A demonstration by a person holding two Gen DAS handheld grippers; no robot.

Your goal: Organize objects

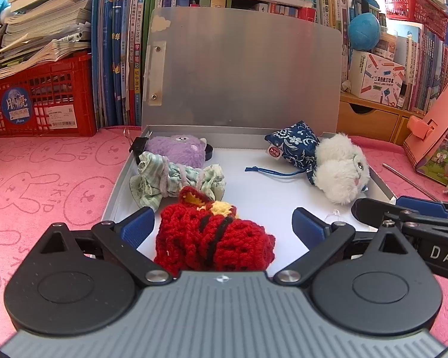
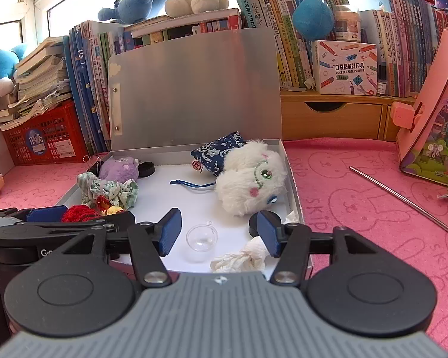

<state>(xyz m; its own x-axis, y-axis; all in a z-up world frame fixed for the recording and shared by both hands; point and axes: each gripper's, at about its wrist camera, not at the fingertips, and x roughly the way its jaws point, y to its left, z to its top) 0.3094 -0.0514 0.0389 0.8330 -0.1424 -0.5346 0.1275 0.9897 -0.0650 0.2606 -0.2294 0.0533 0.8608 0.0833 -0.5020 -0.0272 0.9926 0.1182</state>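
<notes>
Here the left tool [image 1: 222,223] stands wide, its pads clear of the red crocheted pouch [image 1: 213,237] lying between them in the open box [image 1: 271,191]. The right tool [image 2: 221,232] gapes empty over a clear ball [image 2: 201,237] and crumpled tissue [image 2: 242,258] at the box's near right corner.

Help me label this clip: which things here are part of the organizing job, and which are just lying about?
Job: silver box, red crochet piece, white plush, blue floral pouch, clear ball, crumpled tissue.
Lying about: metal rod, red crate, shelved books.
</notes>
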